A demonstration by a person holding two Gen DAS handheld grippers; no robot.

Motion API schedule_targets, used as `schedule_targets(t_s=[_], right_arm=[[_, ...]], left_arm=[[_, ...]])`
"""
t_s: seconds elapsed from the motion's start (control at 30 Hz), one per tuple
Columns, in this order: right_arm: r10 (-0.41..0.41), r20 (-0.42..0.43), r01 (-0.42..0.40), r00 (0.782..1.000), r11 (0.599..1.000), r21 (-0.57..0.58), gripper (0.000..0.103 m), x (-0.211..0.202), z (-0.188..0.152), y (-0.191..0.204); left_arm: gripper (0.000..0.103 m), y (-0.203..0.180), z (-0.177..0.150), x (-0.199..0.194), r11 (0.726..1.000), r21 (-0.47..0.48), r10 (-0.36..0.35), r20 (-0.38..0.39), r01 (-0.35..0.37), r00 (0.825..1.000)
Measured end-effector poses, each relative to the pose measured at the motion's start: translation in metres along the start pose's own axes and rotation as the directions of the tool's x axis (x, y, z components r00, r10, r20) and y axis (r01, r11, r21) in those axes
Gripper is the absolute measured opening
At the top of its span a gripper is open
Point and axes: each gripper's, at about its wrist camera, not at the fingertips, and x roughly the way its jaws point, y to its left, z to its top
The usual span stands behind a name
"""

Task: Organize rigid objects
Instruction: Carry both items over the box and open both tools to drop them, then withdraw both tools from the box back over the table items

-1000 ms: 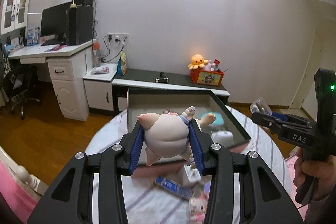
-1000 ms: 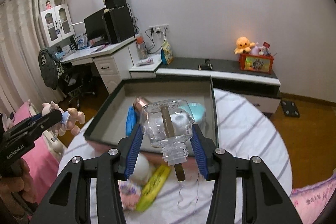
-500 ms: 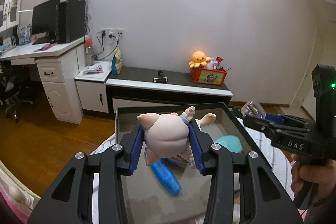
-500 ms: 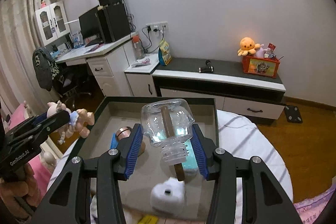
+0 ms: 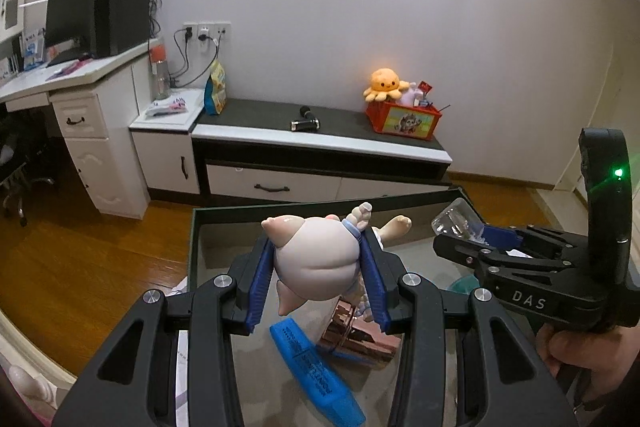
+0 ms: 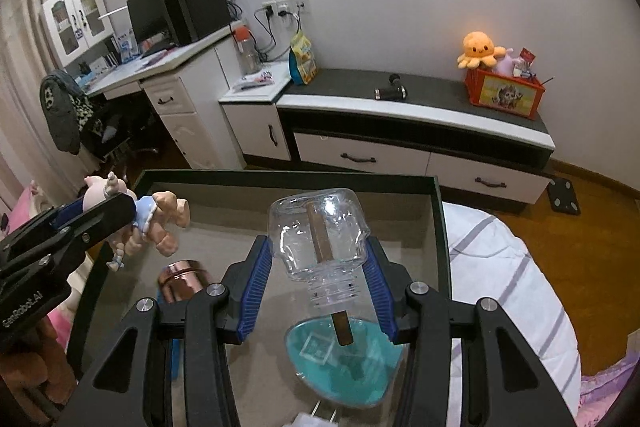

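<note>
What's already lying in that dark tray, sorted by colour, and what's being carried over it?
In the tray:
Blue: 1, the blue case
Copper: 1, the copper tin
Teal: 1, the teal dish
Held above it:
Doll: 1, the pale doll in the left gripper
Clear: 1, the clear bottle in the right gripper
Total: 5

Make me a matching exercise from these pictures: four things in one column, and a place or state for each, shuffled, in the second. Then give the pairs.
Things
1. pig doll
2. clear bottle
3. teal dish
4. plush octopus

Places
A. on the orange box on the cabinet
B. clamped in the right gripper
C. lying on the tray floor
D. clamped in the left gripper

Pairs: 1-D, 2-B, 3-C, 4-A
</note>
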Motion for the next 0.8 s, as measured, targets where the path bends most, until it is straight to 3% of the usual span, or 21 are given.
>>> schedule_targets(t_s=[0.27,0.37,0.4,0.47,0.67,0.73,0.8], right_arm=[[-0.021,-0.022,0.021,1.000,1.000,-0.006,0.048,0.011,0.010,-0.001],[-0.025,-0.033,0.025,0.999,1.000,0.001,0.049,0.012,0.010,-0.003],[-0.031,-0.033,0.031,0.999,1.000,0.000,0.053,0.011,0.009,-0.004],[-0.024,-0.022,0.024,0.999,1.000,0.017,0.081,0.007,0.008,-0.005],[-0.036,0.019,0.035,0.999,0.998,0.046,0.090,-0.019,0.000,-0.006],[-0.048,0.033,0.046,0.998,0.997,0.063,0.091,-0.033,-0.005,-0.007],[-0.046,0.054,0.042,0.997,0.996,0.077,0.092,-0.048,-0.012,-0.007]], left_arm=[[0.043,0.001,-0.001,0.014,1.000,-0.002,0.012,-0.050,-0.012,0.999],[0.055,0.001,-0.003,0.009,1.000,0.001,0.028,-0.045,-0.028,0.999],[0.064,0.001,-0.003,0.005,0.999,0.001,0.036,-0.040,-0.036,0.999],[0.074,0.001,-0.004,-0.005,0.999,-0.004,0.044,-0.018,-0.044,0.999],[0.090,0.000,-0.009,-0.041,0.998,-0.018,0.063,0.032,-0.062,0.998],[0.100,-0.001,-0.012,-0.054,0.997,-0.016,0.076,0.048,-0.076,0.996],[0.102,-0.006,-0.017,-0.069,0.996,-0.010,0.089,0.065,-0.089,0.994]])
